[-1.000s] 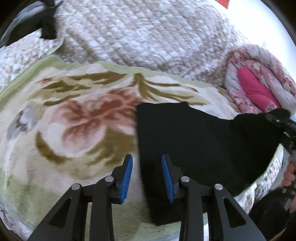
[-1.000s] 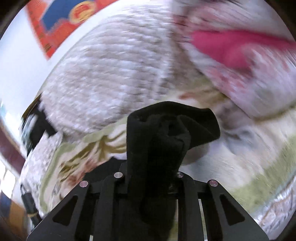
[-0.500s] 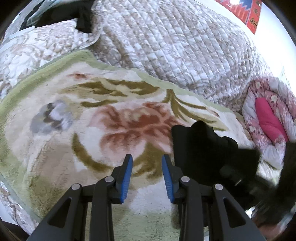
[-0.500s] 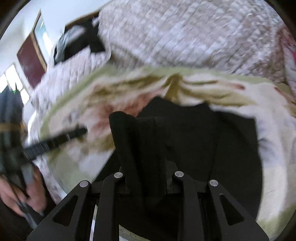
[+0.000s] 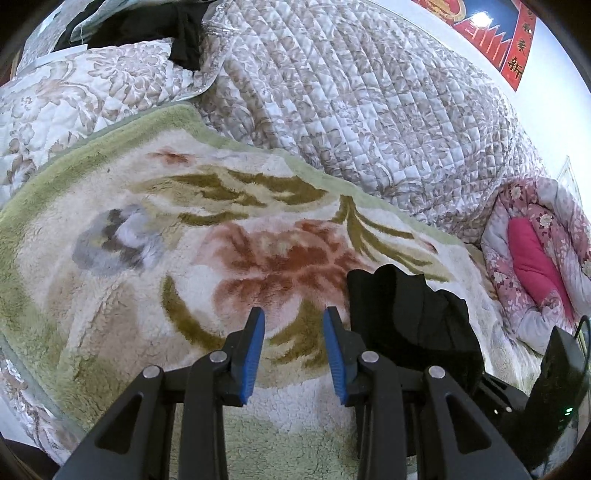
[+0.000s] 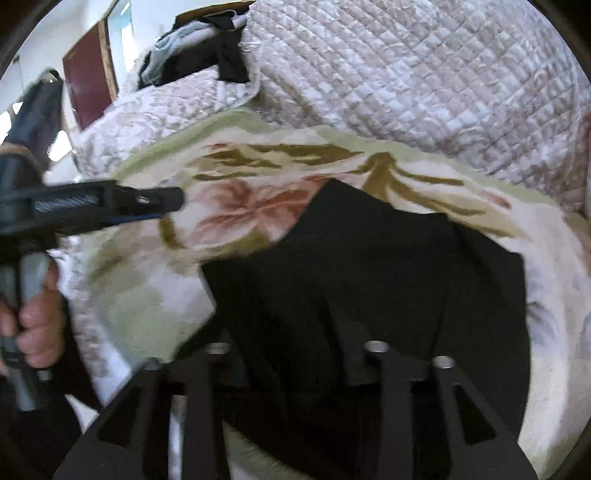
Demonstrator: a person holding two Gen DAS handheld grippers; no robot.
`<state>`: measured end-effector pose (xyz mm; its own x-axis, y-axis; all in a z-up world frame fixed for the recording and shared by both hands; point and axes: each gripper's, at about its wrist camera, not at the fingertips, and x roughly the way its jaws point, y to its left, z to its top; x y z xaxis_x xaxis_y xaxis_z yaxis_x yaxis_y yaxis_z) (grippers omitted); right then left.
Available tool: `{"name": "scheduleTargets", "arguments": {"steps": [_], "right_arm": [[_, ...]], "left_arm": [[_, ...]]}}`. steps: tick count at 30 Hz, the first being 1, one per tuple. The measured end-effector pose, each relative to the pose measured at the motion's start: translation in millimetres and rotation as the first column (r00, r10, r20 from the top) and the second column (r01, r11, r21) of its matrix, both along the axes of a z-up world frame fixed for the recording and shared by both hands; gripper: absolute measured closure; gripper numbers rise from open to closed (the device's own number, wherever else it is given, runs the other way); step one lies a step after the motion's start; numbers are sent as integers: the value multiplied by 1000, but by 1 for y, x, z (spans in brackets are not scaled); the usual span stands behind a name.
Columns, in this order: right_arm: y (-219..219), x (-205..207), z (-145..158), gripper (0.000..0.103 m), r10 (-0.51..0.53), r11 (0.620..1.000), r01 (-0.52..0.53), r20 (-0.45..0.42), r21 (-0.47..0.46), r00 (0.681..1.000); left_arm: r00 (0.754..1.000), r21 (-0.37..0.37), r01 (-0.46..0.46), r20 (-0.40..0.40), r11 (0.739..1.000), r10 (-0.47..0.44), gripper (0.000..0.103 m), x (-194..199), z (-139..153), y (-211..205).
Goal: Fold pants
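Observation:
The black pants [image 5: 413, 317] lie bunched on the floral fleece blanket [image 5: 155, 266], at the right of the left wrist view. My left gripper [image 5: 294, 350] is open and empty, hovering over bare blanket just left of the pants. In the right wrist view the pants [image 6: 388, 258] spread wide across the blanket [image 6: 236, 192]. My right gripper [image 6: 291, 332] sits over the near edge of the pants, its fingers wrapped in black cloth; I cannot tell how the jaws stand. The left gripper [image 6: 162, 203] shows at the left there, held by a hand.
A quilted beige bedspread [image 5: 351, 96] rises behind the blanket. A pink floral quilt [image 5: 535, 258] lies at the right. Dark clothes [image 5: 147, 26] lie at the far back left. The right gripper's body [image 5: 554, 387] is at the lower right of the left wrist view.
My right gripper carried the pants end leftward and down over the rest of the pants. My left gripper shifted left, off the pants, onto bare blanket.

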<state>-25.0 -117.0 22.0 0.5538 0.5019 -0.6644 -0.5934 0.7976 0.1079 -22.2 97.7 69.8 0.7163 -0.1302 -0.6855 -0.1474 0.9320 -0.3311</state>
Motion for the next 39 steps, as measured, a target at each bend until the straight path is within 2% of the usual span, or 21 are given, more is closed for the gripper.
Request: {"name": "scheduleTargets", "arguments": {"steps": [1,2,4,10,13,16,20,23,25,28,30,32,33,35,38,39], "right_arm": [[-1,-4,3,47,22,1000,-21,-9,12,1000],[-2,-8,4,46,33,999,-33,-11,16,999],[-5,-17,8,46,54,998,-53,-24,34,998],[-28,-26,27,46,128,975,-117,-46,187,991],[-53,-9,35,46,38,976,-26,-52,218,998],[-83,22,38,46,-96,976,109,-77,186,992],[-113,41,37,46,-192,957,204,-77,208,978],[-130,48,23,46,-254,931,277,-124,239,959],[-138,52,13,46,-278,915,316,-173,252,945],[-148,56,8,46,-311,901,354,-194,252,930],[-154,58,6,46,-336,890,380,-200,253,920],[-158,62,4,51,-355,879,402,-213,255,910],[-159,63,2,53,-361,876,410,-219,254,906],[-161,66,-1,57,-368,871,422,-235,251,900],[-161,65,-4,61,-374,870,428,-239,243,896],[-161,64,-3,61,-376,870,428,-234,243,897]], "left_arm": [[1000,-1,2,-3,1000,-2,68,1,0,0],[1000,-2,4,-3,1000,-4,68,1,-1,0],[1000,1,14,-1,1000,-14,68,1,-1,-2],[999,1,43,-3,999,-43,68,1,-2,-9],[996,-7,85,-1,996,-85,68,3,-3,-18],[987,-16,162,7,987,-162,59,5,-4,-35],[964,-41,268,8,963,-268,59,11,-8,-59],[947,-18,320,-12,947,-320,59,19,-14,-78],[942,-1,332,-39,943,-332,59,27,-22,-86],[946,7,320,-59,948,-319,58,38,-30,-89],[948,-11,315,-51,949,-315,59,43,-30,-88],[946,-40,318,-48,947,-320,59,48,-33,-88],[944,-50,324,-47,945,-326,59,49,-33,-89],[940,-46,337,-44,940,-339,74,50,-34,-92],[950,-13,310,-26,951,-310,87,44,-29,-91],[954,-21,301,-15,954,-301,88,42,-26,-89]]}}
